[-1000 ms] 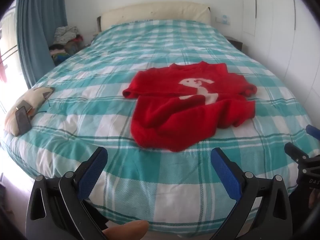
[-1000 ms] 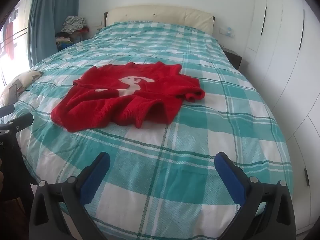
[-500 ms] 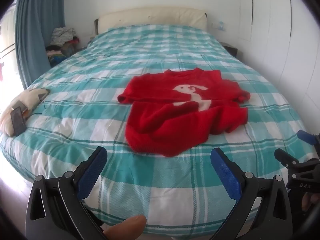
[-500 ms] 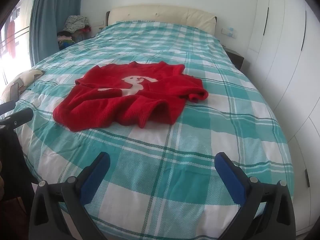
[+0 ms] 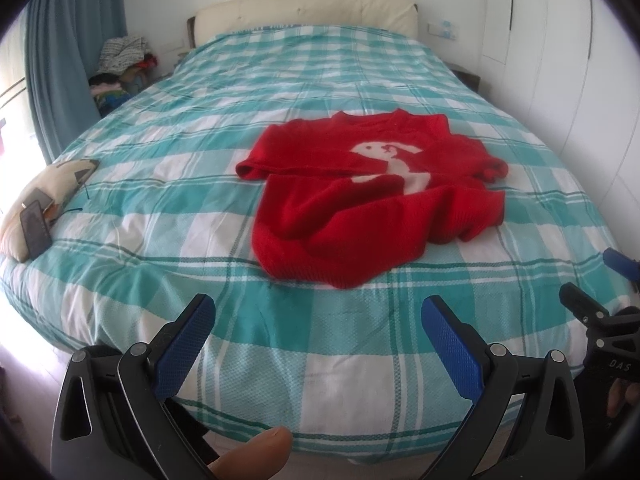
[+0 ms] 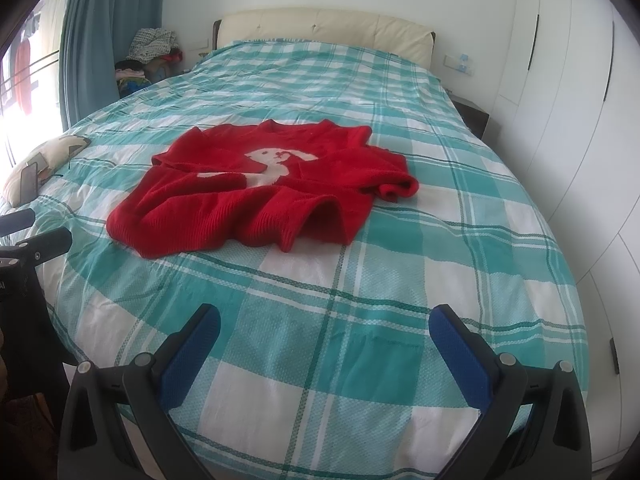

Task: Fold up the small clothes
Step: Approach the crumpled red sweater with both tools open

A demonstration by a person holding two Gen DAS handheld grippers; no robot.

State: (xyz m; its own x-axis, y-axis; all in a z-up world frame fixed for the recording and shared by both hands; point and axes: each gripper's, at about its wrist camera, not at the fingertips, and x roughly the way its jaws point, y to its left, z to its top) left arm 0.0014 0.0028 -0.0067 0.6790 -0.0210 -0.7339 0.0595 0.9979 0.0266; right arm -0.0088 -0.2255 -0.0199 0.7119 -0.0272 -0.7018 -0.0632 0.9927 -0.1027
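So there's a red knitted sweater with a white rabbit-like figure on the chest (image 5: pixel 372 196) lying rumpled near the middle of a bed with a teal-and-white checked cover (image 5: pixel 248 84). The bottom hem is bunched up and partly flipped over itself, and one sleeve is folded across to the side. Neither tool is touching it.

The left hand-held gripper (image 5: pixel 318 330) hovers over the foot end of the bed with its blue-padded fingers spread wide and nothing between them. A fingertip (image 5: pixel 256 454) pokes in at the bottom edge of that view. The right hand-held gripper (image 6: pixel 324 338) is also spread wide and empty, over the foot end too, a bit off to the sweater's right.

Over at the left edge of the bed there's a cream cushion (image 5: pixel 44 192) with a dark phone (image 5: pixel 35 229) lying on it. Blue curtain (image 6: pixel 100 28) and a pile of clothes (image 6: pixel 150 54) sit in the far corner.
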